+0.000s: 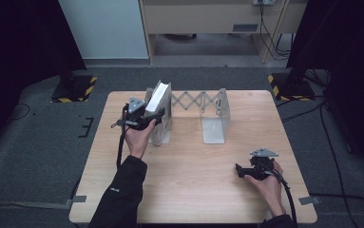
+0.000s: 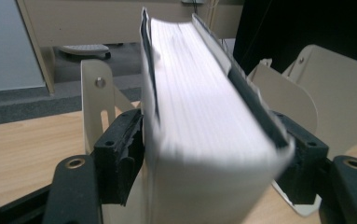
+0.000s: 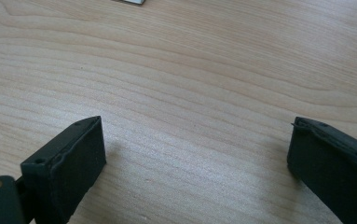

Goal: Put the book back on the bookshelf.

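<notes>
A thick white-paged book (image 1: 157, 97) with dark covers stands tilted at the left end of a pale metal expanding book rack (image 1: 215, 128). My left gripper (image 1: 153, 118) reaches it from the near side. In the left gripper view the book (image 2: 199, 116) is between the two jaws, and the left pad (image 2: 120, 158) and right pad (image 2: 302, 154) lie close beside the covers without clearly pressing them. My right gripper (image 1: 239, 170) rests low at the table's near right, pointing left. Its jaws (image 3: 197, 144) are wide open over bare wood.
The rack's scissor link (image 1: 194, 100) joins its left plate (image 2: 97, 102) and right plate (image 2: 334, 93). The wooden table (image 1: 194, 190) has free room in the middle and front. Stand bases with hazard stripes (image 1: 75, 88) sit on the floor beyond.
</notes>
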A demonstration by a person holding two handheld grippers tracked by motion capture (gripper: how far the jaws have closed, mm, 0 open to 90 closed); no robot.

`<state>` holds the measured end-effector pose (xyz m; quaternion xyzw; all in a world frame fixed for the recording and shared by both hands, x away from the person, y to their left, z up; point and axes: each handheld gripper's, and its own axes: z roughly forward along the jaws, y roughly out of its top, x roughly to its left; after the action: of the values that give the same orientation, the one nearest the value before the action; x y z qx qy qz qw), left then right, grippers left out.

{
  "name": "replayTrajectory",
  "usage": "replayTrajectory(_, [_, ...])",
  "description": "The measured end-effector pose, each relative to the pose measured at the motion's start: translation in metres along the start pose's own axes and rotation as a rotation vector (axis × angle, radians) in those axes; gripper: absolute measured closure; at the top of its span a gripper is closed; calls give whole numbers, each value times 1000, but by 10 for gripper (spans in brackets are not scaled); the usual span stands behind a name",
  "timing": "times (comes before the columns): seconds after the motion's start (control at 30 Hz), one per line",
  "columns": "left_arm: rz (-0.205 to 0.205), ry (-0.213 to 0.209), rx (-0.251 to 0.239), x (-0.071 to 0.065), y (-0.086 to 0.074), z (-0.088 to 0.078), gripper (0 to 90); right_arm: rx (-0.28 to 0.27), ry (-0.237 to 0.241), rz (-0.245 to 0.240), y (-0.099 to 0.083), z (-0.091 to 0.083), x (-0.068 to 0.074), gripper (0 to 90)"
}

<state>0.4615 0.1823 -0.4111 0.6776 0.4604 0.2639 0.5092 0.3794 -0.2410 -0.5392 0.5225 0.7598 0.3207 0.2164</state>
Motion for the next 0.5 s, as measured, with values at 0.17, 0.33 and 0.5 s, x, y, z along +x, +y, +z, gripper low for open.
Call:
replayTrajectory(0.17, [-15,-15,15,3,-18,-7,353,0,0,0,0,0,0,46])
replayTrajectory(0.33, [-45,-16,3,7,-31,-7,434,0,0,0,0,0,0,46])
replayTrajectory(0.5, [-57,0,-7,4,-32,-6,442,0,0,0,0,0,0,46])
